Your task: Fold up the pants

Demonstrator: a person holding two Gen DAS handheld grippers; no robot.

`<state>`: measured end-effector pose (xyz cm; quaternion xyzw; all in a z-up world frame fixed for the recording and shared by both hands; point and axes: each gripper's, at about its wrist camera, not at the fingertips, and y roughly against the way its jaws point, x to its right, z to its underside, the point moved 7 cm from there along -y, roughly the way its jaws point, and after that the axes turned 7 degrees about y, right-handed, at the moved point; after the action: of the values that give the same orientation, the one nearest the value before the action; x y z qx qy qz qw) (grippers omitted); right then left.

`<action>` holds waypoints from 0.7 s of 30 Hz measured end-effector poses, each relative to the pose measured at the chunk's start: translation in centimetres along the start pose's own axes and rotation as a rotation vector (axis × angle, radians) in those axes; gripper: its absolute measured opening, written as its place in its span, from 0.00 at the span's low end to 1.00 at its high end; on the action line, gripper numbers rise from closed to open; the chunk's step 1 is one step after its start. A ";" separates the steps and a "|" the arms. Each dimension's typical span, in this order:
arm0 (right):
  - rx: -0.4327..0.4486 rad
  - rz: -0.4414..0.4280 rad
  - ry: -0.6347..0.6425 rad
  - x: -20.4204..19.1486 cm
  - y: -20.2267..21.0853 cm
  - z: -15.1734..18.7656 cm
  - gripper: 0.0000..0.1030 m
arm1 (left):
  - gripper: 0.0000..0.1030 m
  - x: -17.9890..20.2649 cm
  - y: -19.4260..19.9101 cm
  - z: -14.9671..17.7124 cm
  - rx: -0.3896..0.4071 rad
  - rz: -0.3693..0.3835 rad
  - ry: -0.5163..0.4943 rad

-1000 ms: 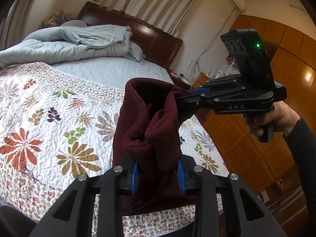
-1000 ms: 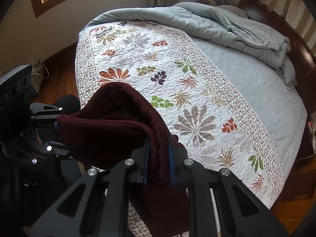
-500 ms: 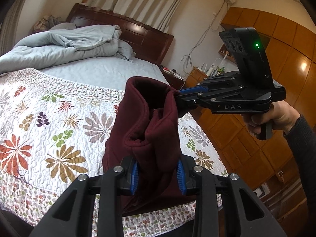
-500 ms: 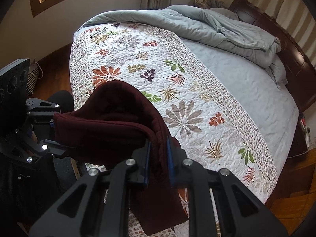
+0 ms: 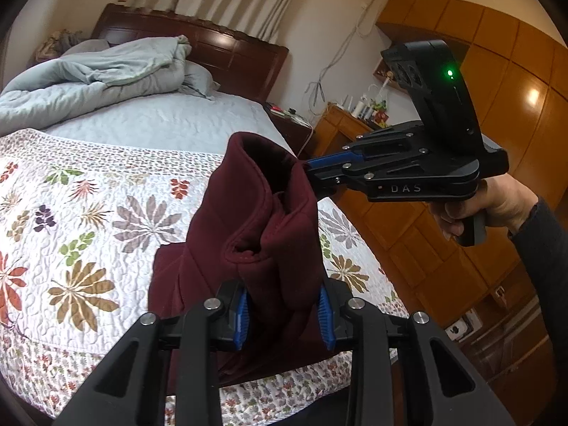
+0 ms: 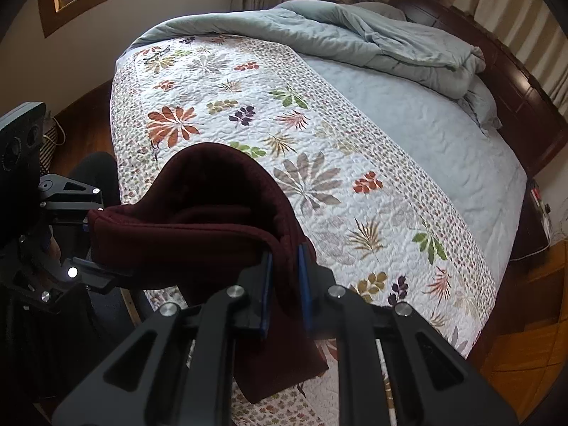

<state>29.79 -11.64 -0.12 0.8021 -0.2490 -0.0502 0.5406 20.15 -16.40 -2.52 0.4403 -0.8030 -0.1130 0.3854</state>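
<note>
Dark maroon pants (image 5: 255, 227) hang bunched between both grippers above the near edge of the bed. My left gripper (image 5: 284, 314) is shut on a thick fold of the pants. My right gripper (image 6: 285, 280) is shut on another part of the pants (image 6: 198, 220); it shows in the left wrist view (image 5: 312, 168) gripping the fabric's far side. The left gripper shows at the left in the right wrist view (image 6: 88, 220). The lower fabric drapes down onto the quilt.
A floral quilt (image 6: 319, 142) covers the near half of the bed. A crumpled pale blue duvet (image 5: 99, 78) lies by the dark wooden headboard (image 5: 227, 49). A nightstand (image 5: 294, 124) and wooden wardrobe panels (image 5: 479, 266) stand to the right.
Both grippers have moved with the pants further over the bed and slightly lower. Both holds are unchanged.
</note>
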 end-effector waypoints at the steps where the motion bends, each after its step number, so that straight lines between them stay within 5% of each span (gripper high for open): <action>1: -0.001 0.000 -0.006 0.2 -0.1 0.5 0.12 | 0.30 0.4 -0.5 0.2 -0.008 0.004 -0.004; 21: -0.034 -0.002 -0.106 3.2 -2.4 9.8 0.08 | 0.30 4.9 -7.4 4.2 -0.121 0.027 -0.072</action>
<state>30.01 -20.59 -5.70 0.7893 -0.2758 -0.0974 0.5399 20.18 -25.31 -6.71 0.4012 -0.8139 -0.1719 0.3834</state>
